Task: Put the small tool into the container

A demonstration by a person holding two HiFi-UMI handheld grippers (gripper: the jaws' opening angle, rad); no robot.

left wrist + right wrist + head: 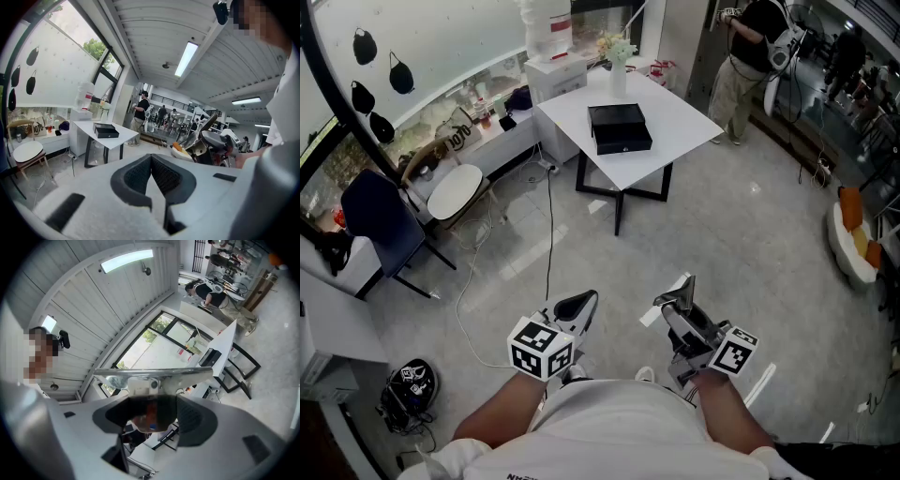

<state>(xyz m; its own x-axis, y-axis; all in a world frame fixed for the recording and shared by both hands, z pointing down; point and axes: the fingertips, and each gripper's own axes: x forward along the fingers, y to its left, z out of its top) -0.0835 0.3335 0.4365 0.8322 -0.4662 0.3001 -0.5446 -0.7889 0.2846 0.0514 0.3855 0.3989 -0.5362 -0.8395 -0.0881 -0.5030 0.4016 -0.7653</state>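
A black box-shaped container point(619, 127) lies on a white table point(684, 117) far ahead across the floor; it also shows in the left gripper view point(106, 131) and the right gripper view point(210, 357). Both grippers are held close to my body, well short of the table. My right gripper point(680, 298) is shut on a small tool point(152, 377) that has a flat metal blade and a dark translucent handle; the handle sits between the pads and the blade crosses above them. My left gripper point(581, 302) is shut with nothing in it, its pads point(140, 176) meeting at the tip.
A person point(748, 52) stands beyond the table at the back right. A blue chair point(380, 214) and a round white stool point(455, 190) stand at left, with a cable point(548, 246) trailing over the grey floor. A dark bag point(411, 386) lies at lower left.
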